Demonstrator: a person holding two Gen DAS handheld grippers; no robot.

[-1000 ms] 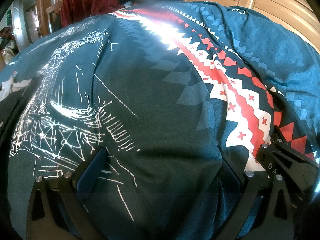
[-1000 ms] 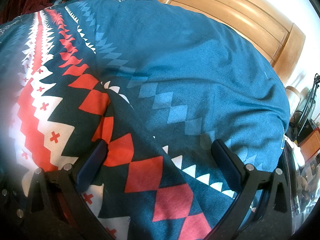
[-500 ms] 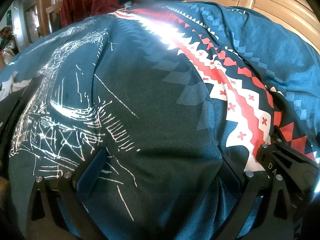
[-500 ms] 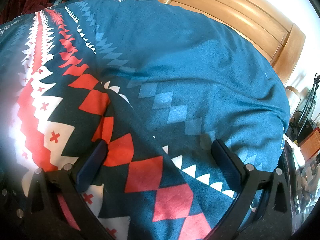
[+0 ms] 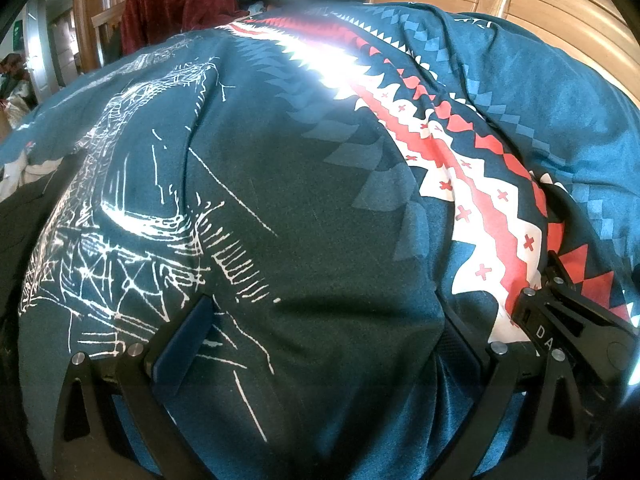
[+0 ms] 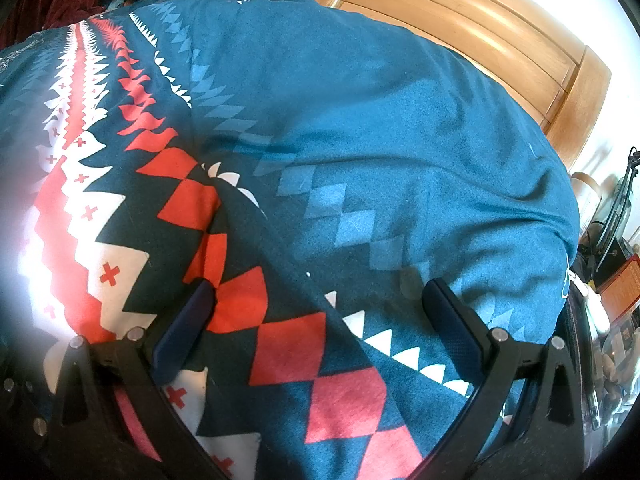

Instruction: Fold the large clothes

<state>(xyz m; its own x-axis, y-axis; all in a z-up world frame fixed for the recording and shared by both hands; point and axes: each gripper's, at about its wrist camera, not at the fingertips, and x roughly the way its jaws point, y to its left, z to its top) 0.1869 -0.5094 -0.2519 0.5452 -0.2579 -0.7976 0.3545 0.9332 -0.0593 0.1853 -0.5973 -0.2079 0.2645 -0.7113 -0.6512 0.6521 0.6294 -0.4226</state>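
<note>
Beneath both of your grippers lies the large teal garment with its red-and-white zigzag band (image 5: 472, 184), spread flat across the wooden-framed bed (image 6: 500, 36). Your left gripper (image 5: 320, 344) and right gripper (image 6: 316, 324) each have their jaws spread wide, with cloth beneath and between the fingers but nothing pinched. To fold well, I judge you should lower both onto the near hem, pinch one layer each at matching height, and lift evenly so the band stays straight.
</note>
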